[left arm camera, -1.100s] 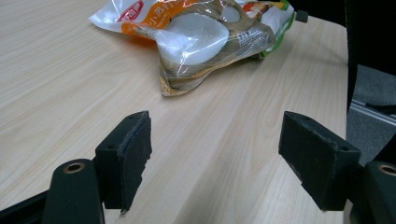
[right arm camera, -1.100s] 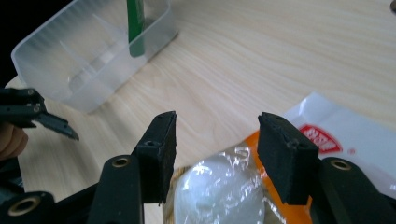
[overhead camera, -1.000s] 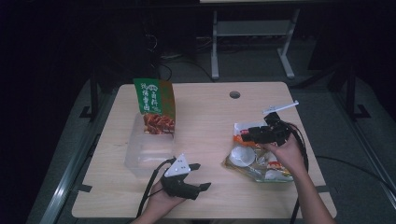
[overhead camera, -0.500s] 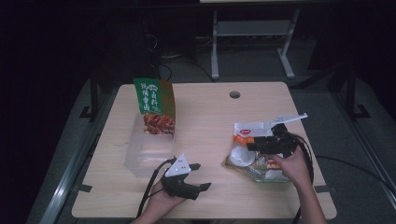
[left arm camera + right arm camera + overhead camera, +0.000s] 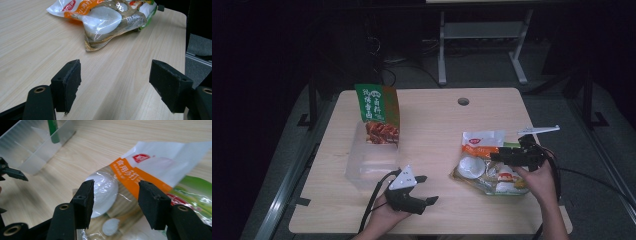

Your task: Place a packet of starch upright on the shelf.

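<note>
A crinkled clear food bag with an orange band and a white bowl inside lies on the right half of the wooden table. My right gripper hovers just over the bag, open. In the right gripper view its jaws stand apart above the bag, and the pads touch nothing. My left gripper rests low at the table's front centre, open and empty. In the left gripper view it points at the bag across bare wood.
A clear plastic bin stands left of centre, with a green and red packet upright at its far end. The bin also appears in the right gripper view. A cable hole is near the far edge.
My right gripper has moved toward the near side of the table and a little lower, over the bag. Its jaws keep the same gap. The left gripper has stayed put.
</note>
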`<state>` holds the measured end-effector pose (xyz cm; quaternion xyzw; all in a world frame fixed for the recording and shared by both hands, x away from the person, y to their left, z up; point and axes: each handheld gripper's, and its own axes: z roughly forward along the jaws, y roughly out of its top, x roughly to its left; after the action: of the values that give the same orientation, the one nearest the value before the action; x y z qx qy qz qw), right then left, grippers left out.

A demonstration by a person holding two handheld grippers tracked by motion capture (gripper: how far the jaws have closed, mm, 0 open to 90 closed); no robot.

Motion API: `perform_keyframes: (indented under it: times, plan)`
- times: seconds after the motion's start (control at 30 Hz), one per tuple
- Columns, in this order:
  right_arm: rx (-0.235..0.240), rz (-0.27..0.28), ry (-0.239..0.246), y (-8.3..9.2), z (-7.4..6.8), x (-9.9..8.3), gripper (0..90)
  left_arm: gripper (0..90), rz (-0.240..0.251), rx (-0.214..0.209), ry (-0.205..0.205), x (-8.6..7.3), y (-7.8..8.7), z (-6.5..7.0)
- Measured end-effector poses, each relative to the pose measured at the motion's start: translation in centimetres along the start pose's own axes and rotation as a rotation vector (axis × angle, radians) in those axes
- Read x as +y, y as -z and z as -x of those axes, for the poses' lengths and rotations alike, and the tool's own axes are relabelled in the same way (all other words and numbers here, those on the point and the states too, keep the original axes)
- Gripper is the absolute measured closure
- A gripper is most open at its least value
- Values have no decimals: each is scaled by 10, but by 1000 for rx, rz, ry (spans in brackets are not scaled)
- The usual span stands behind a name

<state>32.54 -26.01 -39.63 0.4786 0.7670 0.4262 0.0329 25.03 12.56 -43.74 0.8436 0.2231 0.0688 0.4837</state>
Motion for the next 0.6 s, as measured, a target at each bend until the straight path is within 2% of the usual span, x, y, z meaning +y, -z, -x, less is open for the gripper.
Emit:
perform_keyframes:
  times: [0.33, 0.6]
  plan:
    - [-48, -14, -30, 2, 13, -6, 457, 253, -1, 2, -1, 0, 0, -1]
    - [-55, -40, -64, -6, 22, -10, 460, 253, -4, 0, 2, 0, -1, 0]
